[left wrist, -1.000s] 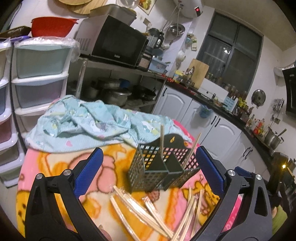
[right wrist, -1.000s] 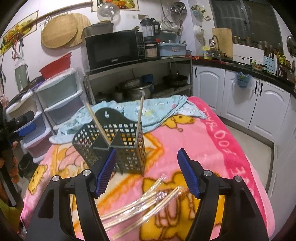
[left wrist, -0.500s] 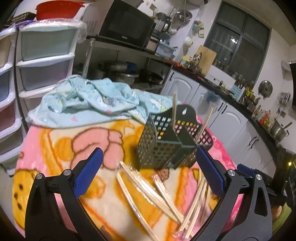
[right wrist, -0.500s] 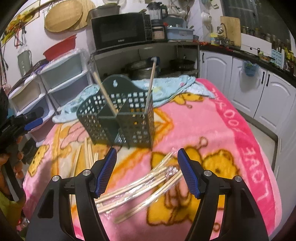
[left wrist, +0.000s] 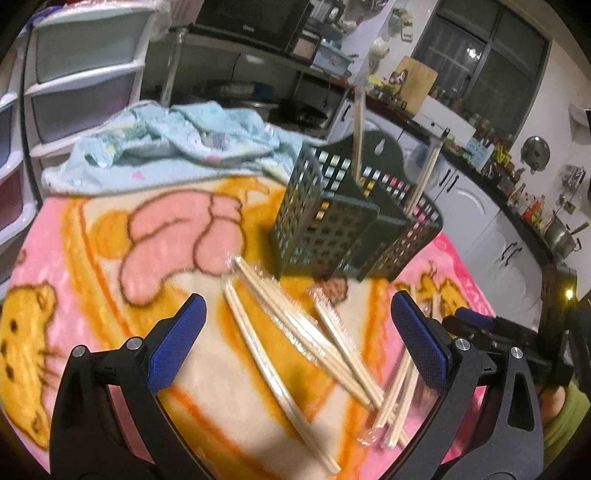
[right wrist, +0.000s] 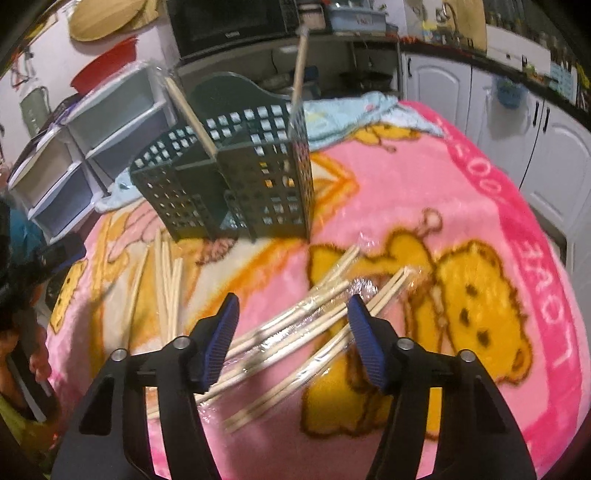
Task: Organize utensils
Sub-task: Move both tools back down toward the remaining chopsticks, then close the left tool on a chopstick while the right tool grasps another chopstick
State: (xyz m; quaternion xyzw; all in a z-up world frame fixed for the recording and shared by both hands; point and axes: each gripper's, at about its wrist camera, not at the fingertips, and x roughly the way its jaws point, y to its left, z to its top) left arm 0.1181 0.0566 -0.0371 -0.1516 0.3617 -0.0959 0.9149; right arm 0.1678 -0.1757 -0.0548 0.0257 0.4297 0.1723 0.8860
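Observation:
A dark green perforated utensil holder (left wrist: 340, 218) (right wrist: 236, 177) stands on the pink cartoon blanket (left wrist: 110, 280) (right wrist: 498, 229), with two chopsticks upright in its compartments. Plastic-wrapped chopsticks (left wrist: 295, 328) (right wrist: 306, 325) lie scattered in front of it, and a bare bunch of chopsticks (right wrist: 168, 284) lies to the left in the right wrist view. My left gripper (left wrist: 295, 332) hangs open over the wrapped pairs. My right gripper (right wrist: 291, 314) is low over another wrapped bundle, its jaws closing, the pads not pressing on anything.
A crumpled light-blue cloth (left wrist: 173, 147) (right wrist: 354, 114) lies behind the holder. Plastic drawers (left wrist: 74, 74) stand at the left, a shelf with a microwave (right wrist: 229, 22) behind, white cabinets (right wrist: 517, 129) at the right. The other gripper and a hand (left wrist: 517, 332) show at the right edge.
Both grippers have sunk toward the blanket and tipped downward, so the chopsticks look larger and closer. The right gripper's jaws have narrowed.

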